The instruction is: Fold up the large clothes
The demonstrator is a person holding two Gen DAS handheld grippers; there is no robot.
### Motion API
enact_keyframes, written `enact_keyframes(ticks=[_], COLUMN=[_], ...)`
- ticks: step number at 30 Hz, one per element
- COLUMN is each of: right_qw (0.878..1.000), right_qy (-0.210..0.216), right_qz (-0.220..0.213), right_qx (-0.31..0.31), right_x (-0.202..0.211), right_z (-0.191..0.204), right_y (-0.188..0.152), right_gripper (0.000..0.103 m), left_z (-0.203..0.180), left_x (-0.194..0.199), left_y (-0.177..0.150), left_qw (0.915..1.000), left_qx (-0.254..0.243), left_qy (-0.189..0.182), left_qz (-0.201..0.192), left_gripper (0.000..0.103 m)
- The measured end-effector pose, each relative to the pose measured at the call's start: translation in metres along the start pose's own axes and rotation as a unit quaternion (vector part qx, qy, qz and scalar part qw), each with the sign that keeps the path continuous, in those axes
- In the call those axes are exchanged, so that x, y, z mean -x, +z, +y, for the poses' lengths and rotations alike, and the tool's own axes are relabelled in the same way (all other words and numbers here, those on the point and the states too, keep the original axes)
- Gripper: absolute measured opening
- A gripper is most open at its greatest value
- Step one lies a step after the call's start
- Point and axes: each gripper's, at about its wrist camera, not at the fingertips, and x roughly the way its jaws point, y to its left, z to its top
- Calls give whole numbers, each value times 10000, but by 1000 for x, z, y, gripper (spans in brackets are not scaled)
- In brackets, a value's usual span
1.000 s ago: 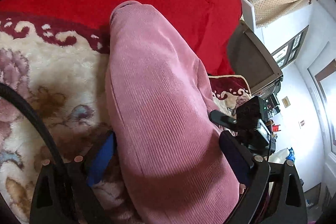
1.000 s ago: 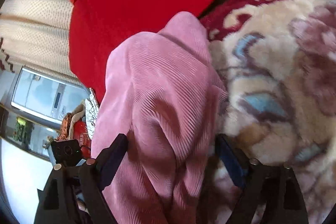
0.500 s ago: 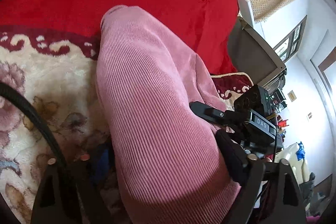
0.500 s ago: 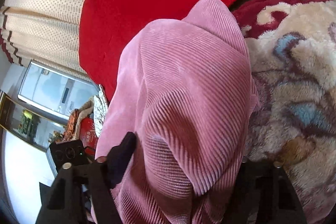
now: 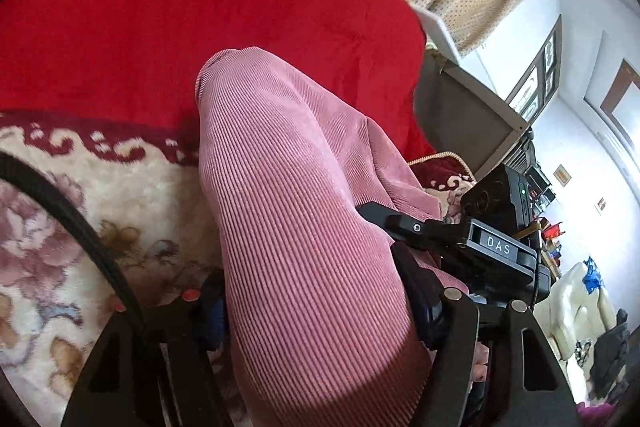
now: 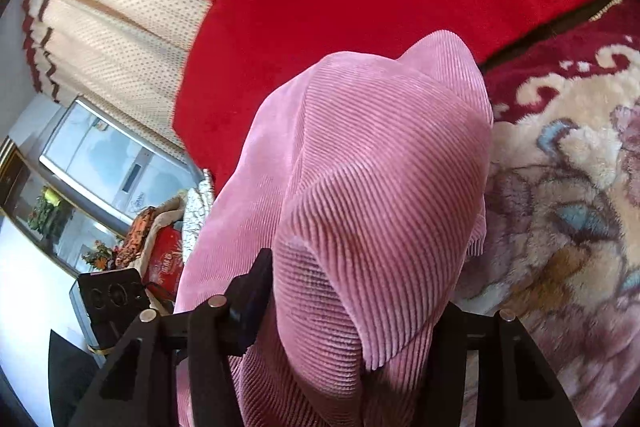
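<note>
Since a second ago both tongs have lifted the pink corduroy garment (image 5: 296,219) higher and drawn it nearer the cameras, so its ribs now fill more of each view and less of the floral blanket (image 5: 72,211) shows. The left tongs (image 5: 316,311) are clenched on one bunch of the cloth, the right tongs (image 6: 352,303) on another, and the garment hangs between them above the blanket, its far end drooping toward the red cushion (image 5: 180,11). No flat folded layer shows anywhere, so the folding looks early: the cloth is gathered and raised, and laying it out, creasing and stacking seem left to do.
</note>
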Motion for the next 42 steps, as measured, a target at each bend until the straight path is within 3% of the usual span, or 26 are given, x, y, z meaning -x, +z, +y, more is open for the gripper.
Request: enact_keyframes(ticks=[7,13,17,19,21,22,24,30,34,38,42], right_qw=[9990,9993,9995,9995,9987,9980,9980,9964,9939,9909,9887], right_qy=[408,333,148,-20,-320,-445,-373,-598,-888,-1170,-1243], right_qz=[-99,137,219,262,382,442,518,577,637,340,-215], right_qx=[148,138,171,170,142,106,-16,137,178,568,809], right_x=[-2,-32,-51,-61,-74,-78,-83,-73,-56,-19,20], right_z=[30,42,40,36,26,21,11,15,28,39,54], right_y=[-11,-20,-22,-22,-22,-22,-22,-26,-28,-26,-25], right_gripper=[57,57,56,56,56,56,55,60,70,70,70], left_z=[10,37,50,56,58,55,49,52,47,42,24], left_x=[38,45,30,17,-6,-12,-12,-1,12,33,59], left_y=[-2,-6,-7,-12,-18,-22,-22,-33,-37,-36,-38], left_qw=[9993,9988,9976,9960,9905,9874,9868,9858,9851,9853,9816], left_qx=[-47,204,346,390,305,109,-55,-118,9,132,-224], left_qy=[177,366,590,792,1246,1484,1551,1625,1690,1692,1889], left_qz=[-313,-253,-71,153,502,531,467,417,317,184,-175], left_gripper=[71,71,71,71,77,79,79,80,81,82,82])
